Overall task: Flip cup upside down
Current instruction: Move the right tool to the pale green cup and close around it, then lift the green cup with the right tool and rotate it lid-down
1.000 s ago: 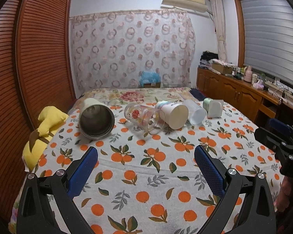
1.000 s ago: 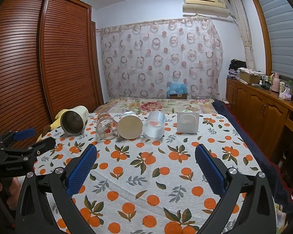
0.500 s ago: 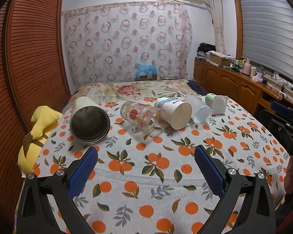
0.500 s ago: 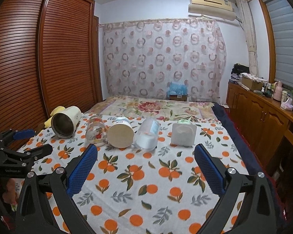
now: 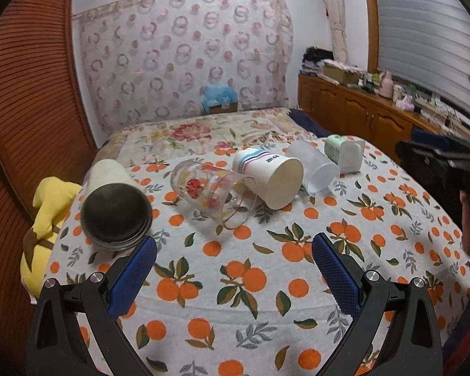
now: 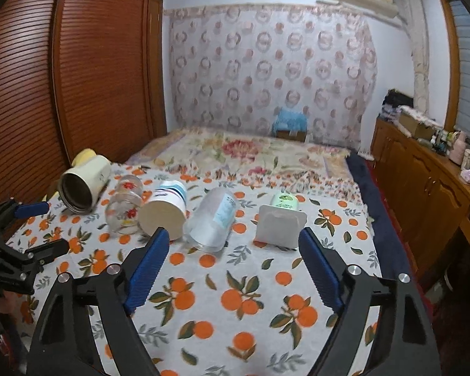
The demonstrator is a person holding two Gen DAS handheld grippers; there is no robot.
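Note:
Several cups lie on their sides in a row on the orange-print cloth (image 5: 235, 285): a cream mug with a dark inside (image 5: 114, 206), a clear glass with red print (image 5: 210, 195), a white striped cup (image 5: 269, 178), a frosted plastic cup (image 5: 315, 167) and a green-and-white cup (image 5: 344, 153). My left gripper (image 5: 235, 263) is open and empty, just short of the mug and glass. My right gripper (image 6: 232, 258) is open and empty, close before the frosted cup (image 6: 214, 221) and the green-and-white cup (image 6: 280, 224). The mug (image 6: 83, 186), glass (image 6: 125, 205) and striped cup (image 6: 164, 216) lie to its left.
A yellow plush toy (image 5: 47, 216) lies at the cloth's left edge by the slatted wardrobe (image 6: 62, 78). A wooden sideboard (image 6: 423, 181) with clutter runs along the right. A flowered blanket (image 6: 250, 153) covers the bed beyond the cups.
Both grippers have moved forward toward the row of cups, which now looks larger and nearer. Both stay open. The cups have not moved.

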